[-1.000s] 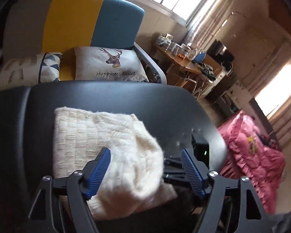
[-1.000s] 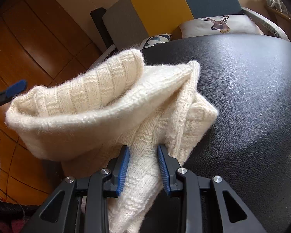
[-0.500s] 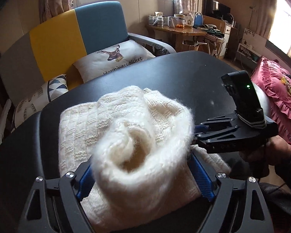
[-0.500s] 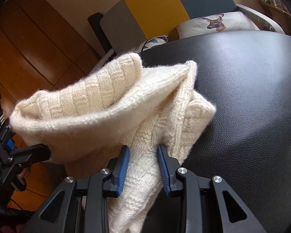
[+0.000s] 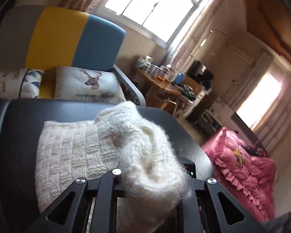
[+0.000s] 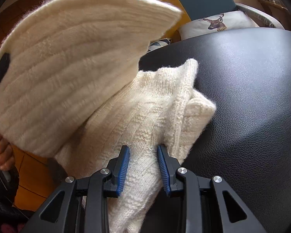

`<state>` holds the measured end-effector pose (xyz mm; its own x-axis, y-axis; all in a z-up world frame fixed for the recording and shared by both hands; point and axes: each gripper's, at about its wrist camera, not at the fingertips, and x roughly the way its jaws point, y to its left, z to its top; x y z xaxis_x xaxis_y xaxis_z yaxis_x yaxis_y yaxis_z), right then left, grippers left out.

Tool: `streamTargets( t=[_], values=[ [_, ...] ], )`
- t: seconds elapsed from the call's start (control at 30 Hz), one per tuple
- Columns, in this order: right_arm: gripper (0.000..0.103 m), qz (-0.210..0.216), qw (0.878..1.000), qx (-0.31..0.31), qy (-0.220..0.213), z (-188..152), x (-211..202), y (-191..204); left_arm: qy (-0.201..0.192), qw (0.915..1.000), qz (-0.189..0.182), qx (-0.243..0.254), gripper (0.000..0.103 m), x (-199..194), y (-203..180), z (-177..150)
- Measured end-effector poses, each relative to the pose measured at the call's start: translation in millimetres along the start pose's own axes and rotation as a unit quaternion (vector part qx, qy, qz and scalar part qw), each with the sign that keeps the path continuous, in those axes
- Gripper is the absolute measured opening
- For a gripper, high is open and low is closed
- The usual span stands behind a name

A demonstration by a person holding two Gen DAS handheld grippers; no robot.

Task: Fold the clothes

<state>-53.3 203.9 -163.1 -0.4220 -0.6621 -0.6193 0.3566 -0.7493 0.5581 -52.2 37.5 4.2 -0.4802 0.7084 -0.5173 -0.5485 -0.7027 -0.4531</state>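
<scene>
The cream knit sweater [image 6: 141, 116] lies on the black leather surface [image 6: 252, 97]. The right gripper [image 6: 143, 167] clamps 1 fold. The left gripper [image 5: 151, 178] jaws are closing on another fold. The deer cushion [image 5: 87, 85] reads "Happiness", remainder blurred.

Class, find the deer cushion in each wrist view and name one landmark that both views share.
Left wrist view: the deer cushion sits left of centre in the upper half, behind the black table.
Right wrist view: it is at the upper right, beyond the table's far edge.
Shared landmark: the cream sweater.
</scene>
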Motion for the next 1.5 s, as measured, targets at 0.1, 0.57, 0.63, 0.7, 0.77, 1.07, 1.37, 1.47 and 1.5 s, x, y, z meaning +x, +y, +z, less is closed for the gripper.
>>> streamTargets(
  t=[0.1,0.57,0.63,0.7,0.77,1.07,1.37,1.47,1.5],
  values=[
    [0.031,-0.001,1.000,-0.001,0.002,-1.4,-0.3,1.5,0.055,0.9978,0.019,0.032,0.017,38.2,-10.3,-18.7],
    [0.032,-0.005,0.998,0.059,0.038,-10.6,-61.9,-45.2,0.068,0.9940,-0.080,-0.031,0.079,19.9,-15.0,-51.4],
    [0.033,-0.011,0.996,0.088,0.030,-19.1,-84.0,-59.3,0.044,0.9923,-0.102,-0.055,0.080,1.3,-8.5,-43.7],
    [0.033,0.021,0.991,0.135,-0.006,-22.6,-111.1,-72.2,0.012,0.9939,-0.080,-0.076,0.083,-17.7,8.1,-35.5],
    [0.037,0.063,0.979,0.191,-0.039,-17.4,-127.6,-83.7,-0.016,0.9955,-0.034,-0.087,0.083,-33.6,27.9,-32.6],
    [0.046,0.150,0.937,0.314,-0.023,47.0,-43.8,-68.2,0.017,0.9977,0.046,-0.048,0.083,-24.1,48.1,-76.1],
    [0.046,0.120,0.909,0.399,-0.026,39.4,-35.5,-85.0,0.031,0.9981,0.025,-0.046,0.083,-16.7,53.7,-97.2],
    [0.046,0.158,0.905,0.395,-0.022,48.9,-26.3,-77.1,0.030,0.9986,0.020,-0.039,0.083,-17.8,52.3,-97.4],
    [0.046,0.164,0.906,0.391,-0.021,53.8,-23.4,-73.0,0.032,0.9988,0.022,-0.031,0.083,-17.2,50.1,-97.5]
  ],
)
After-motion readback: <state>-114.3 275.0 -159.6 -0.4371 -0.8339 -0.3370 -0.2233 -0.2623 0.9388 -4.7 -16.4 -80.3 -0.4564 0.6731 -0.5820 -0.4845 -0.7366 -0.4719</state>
